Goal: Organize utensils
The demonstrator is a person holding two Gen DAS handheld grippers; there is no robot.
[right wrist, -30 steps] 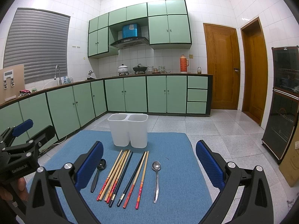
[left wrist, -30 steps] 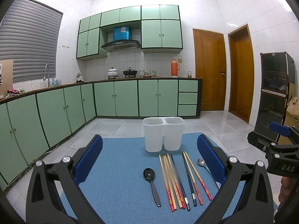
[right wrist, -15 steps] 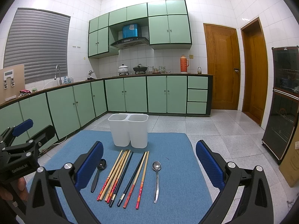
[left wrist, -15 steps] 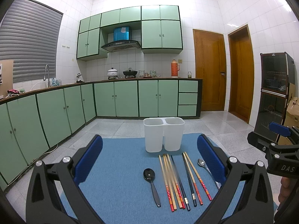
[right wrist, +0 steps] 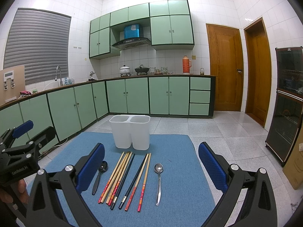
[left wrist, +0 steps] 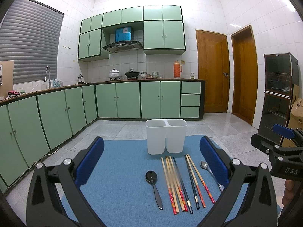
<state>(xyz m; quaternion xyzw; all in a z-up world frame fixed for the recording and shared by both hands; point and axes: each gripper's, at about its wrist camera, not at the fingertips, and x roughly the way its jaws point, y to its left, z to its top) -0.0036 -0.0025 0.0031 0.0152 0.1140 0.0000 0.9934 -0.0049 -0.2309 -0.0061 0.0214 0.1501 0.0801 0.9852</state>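
A white two-compartment holder (left wrist: pixel 165 136) (right wrist: pixel 130 131) stands upright at the far end of a blue mat (left wrist: pixel 117 185) (right wrist: pixel 180 170). In front of it lie several chopsticks (left wrist: pixel 176 183) (right wrist: pixel 121 176) in a row, a black spoon (left wrist: pixel 153 181) (right wrist: pixel 100 174) to their left and a silver spoon (left wrist: pixel 205 165) (right wrist: pixel 158 181) to their right. My left gripper (left wrist: pixel 151 158) hovers open above the near edge of the mat, nothing between its blue pads. My right gripper (right wrist: pixel 151 162) is open too, over the utensils. Each gripper shows at the edge of the other's view.
The mat lies on a surface above a tiled kitchen floor. Green cabinets (left wrist: pixel 121 100) line the left and back walls. Two wooden doors (right wrist: pixel 225 70) are at the right, with a dark glass cabinet (right wrist: pixel 287 104) and a cardboard box (right wrist: pixel 295 162) near the right side.
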